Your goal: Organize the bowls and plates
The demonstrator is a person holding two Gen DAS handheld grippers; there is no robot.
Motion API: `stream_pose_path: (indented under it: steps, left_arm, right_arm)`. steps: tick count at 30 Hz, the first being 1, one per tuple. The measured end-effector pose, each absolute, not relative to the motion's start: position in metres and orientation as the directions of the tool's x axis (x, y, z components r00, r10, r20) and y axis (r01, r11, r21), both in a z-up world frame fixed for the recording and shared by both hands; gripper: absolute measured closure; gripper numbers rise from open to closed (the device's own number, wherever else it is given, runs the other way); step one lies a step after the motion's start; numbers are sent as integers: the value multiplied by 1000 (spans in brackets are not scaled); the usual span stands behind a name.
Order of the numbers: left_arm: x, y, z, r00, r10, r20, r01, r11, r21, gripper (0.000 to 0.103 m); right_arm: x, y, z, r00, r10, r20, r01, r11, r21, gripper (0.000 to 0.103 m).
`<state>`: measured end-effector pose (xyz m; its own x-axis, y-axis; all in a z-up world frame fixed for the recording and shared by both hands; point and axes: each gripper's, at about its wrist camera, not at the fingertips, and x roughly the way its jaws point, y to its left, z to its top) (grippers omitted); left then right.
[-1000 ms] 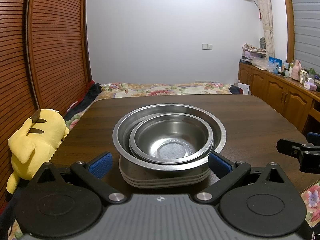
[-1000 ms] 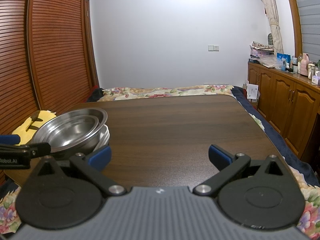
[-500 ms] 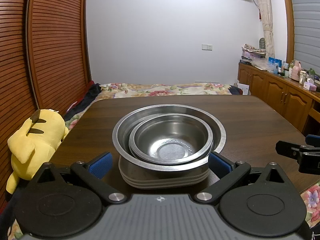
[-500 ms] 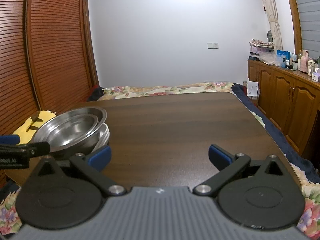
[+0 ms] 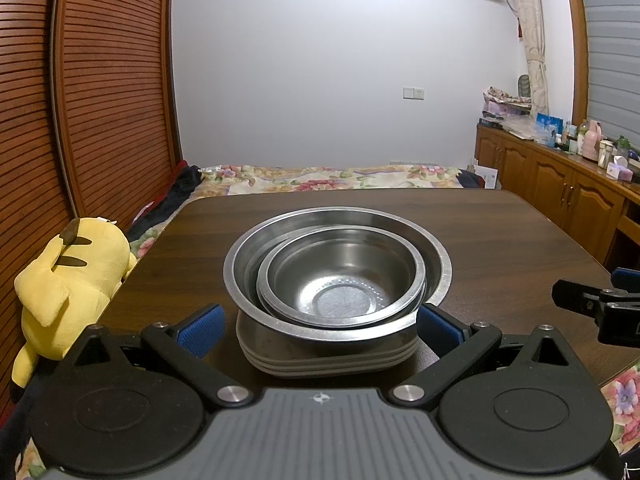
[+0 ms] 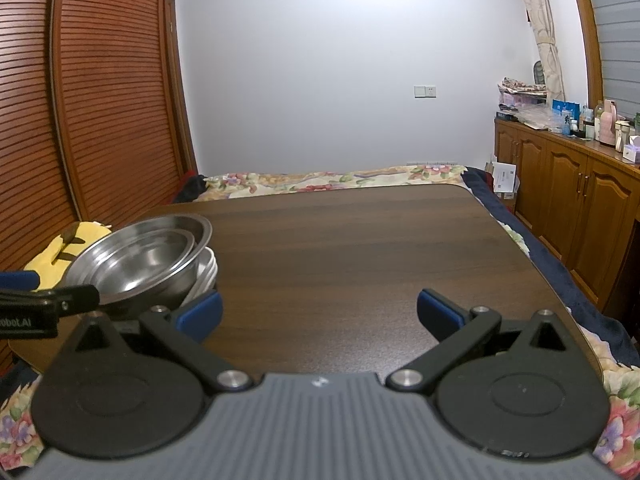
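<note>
Closest to us, our left gripper [image 5: 318,326] stands wide open with its blue pads flanking, not gripping, the stack of pale ridged plates [image 5: 328,356]; our right gripper [image 6: 318,312] gapes empty over the dark wooden table [image 6: 360,248]. Atop the plates nest a small shiny steel bowl [image 5: 340,276] and a wider steel bowl [image 5: 438,258]: stiff, light, slippery, we judge, best pinched at the thin rolled rim

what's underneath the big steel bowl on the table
The big steel bowl sits on a stack of plates; only their rims show, so a count is uncertain. A smaller bowl nests inside it.
</note>
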<state>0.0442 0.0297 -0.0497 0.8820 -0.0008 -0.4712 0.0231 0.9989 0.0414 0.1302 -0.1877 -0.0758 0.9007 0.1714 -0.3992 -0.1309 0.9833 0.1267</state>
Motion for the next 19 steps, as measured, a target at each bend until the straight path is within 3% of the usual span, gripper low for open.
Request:
stream_pose_path:
  steps: [19]
  left_arm:
    - [44, 30, -49, 882, -3, -472, 26, 999, 41, 0]
  right_arm:
    - [129, -188, -75, 903, 170, -396, -129, 983, 128, 0]
